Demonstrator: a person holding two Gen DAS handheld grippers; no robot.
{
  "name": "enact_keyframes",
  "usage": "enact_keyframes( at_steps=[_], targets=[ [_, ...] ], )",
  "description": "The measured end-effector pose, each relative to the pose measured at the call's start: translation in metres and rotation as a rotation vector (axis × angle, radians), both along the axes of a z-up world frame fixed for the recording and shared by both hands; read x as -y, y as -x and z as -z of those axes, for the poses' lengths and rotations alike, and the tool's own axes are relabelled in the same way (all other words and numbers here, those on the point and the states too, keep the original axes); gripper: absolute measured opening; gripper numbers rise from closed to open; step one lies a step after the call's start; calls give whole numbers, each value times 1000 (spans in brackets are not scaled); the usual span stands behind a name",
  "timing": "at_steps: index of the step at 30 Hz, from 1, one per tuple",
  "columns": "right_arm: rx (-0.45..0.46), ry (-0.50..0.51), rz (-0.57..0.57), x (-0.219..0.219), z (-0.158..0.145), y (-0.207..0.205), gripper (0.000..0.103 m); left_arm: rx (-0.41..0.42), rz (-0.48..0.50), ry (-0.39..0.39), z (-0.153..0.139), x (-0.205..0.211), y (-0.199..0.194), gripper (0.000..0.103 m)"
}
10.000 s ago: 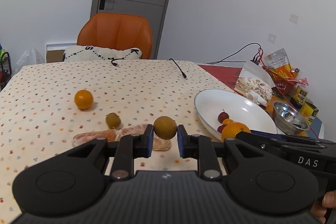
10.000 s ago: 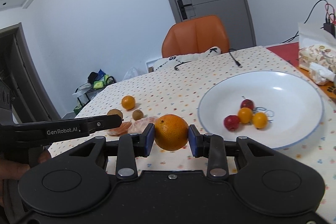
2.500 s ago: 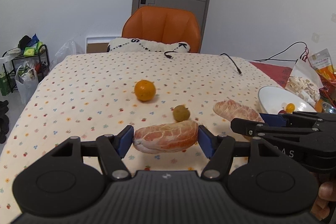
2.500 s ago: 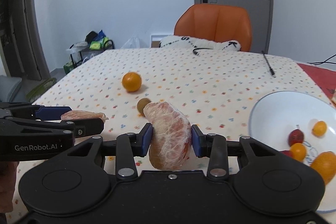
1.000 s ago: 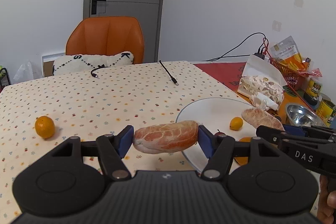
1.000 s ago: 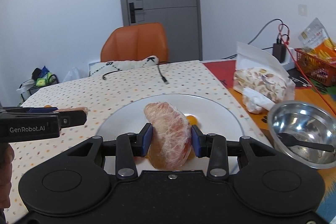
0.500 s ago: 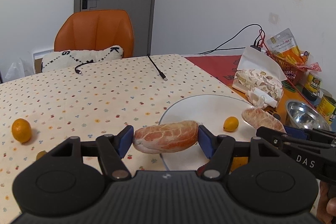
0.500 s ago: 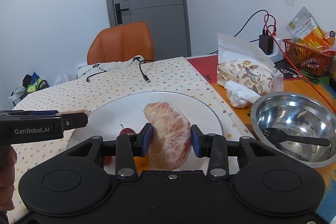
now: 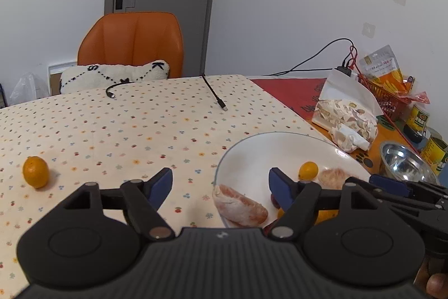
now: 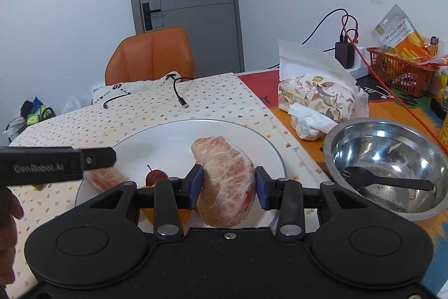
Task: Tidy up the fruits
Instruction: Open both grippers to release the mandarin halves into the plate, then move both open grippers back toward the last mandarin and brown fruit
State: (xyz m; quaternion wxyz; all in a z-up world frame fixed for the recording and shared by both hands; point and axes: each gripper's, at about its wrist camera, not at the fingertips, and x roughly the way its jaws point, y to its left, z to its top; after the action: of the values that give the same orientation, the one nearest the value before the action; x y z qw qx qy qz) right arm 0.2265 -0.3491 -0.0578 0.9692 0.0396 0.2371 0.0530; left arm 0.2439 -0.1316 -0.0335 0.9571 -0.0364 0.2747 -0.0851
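Observation:
My left gripper [image 9: 219, 182] is open and empty above the near left rim of the white plate [image 9: 252, 143]. A peeled pomelo segment [image 9: 239, 206] lies in the plate just below it. My right gripper [image 10: 227, 182] is shut on a second peeled pomelo segment [image 10: 225, 181], held over the plate [image 10: 173, 135]; that segment also shows in the left wrist view [image 9: 333, 177]. A small yellow-orange fruit [image 9: 308, 170] and a small red fruit [image 10: 156, 177] lie in the plate. An orange [image 9: 35, 171] sits on the tablecloth at the left.
A steel bowl [image 10: 392, 167] with a black fork stands right of the plate. A tissue pack [image 10: 319, 94], red basket [image 10: 400, 72], cans [image 9: 420, 118] and charger cables crowd the right side. An orange chair [image 9: 131, 44] with a cushion stands behind the table.
My left gripper has opened and let its pomelo segment drop into the plate. My right gripper still holds its segment, a little further over the plate.

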Motion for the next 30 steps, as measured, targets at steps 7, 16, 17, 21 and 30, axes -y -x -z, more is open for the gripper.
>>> enact_keyframes(
  at_steps=[7, 16, 17, 21, 30],
  targets=[
    [28, 1, -16, -6, -11, 7, 46, 3, -16, -2, -6, -13, 9, 81],
    [30, 9, -47, -22, -16, 14, 52, 0, -45, -14, -11, -34, 24, 85],
    [30, 9, -50, -24, -17, 15, 52, 0, -49, -13, -12, -37, 25, 85],
    [33, 5, -67, -33, -19, 17, 55, 2, -71, -14, -15, -51, 32, 85],
    [33, 4, -124, -60, -24, 18, 60, -5, -130, -8, -18, -85, 49, 91]
  ],
)
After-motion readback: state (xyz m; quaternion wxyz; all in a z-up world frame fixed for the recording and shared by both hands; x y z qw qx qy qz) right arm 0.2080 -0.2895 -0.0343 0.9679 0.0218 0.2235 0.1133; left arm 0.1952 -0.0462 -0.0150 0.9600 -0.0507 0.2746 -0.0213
